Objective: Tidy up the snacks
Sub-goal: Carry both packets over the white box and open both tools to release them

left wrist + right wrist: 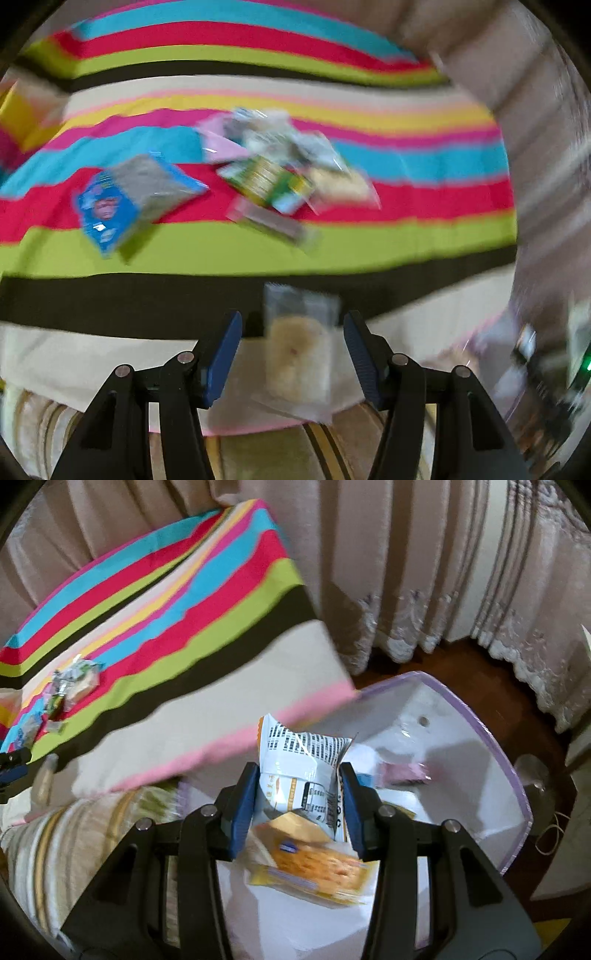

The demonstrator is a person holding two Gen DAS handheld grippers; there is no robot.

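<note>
The left gripper [293,354] is apart, and a clear cookie pack [299,354] lies loose between its fingers on the striped cloth [258,251]. More snacks [280,166] sit in a pile farther back. The right gripper [299,805] squeezes a white bag [295,768] over the bin [480,731], above a yellow cracker pack [321,867].

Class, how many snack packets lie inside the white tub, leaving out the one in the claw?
2: a yellow cracker packet under the right claw, and a pink packet further back, beside the held white packet. The claw may hide more.
</note>
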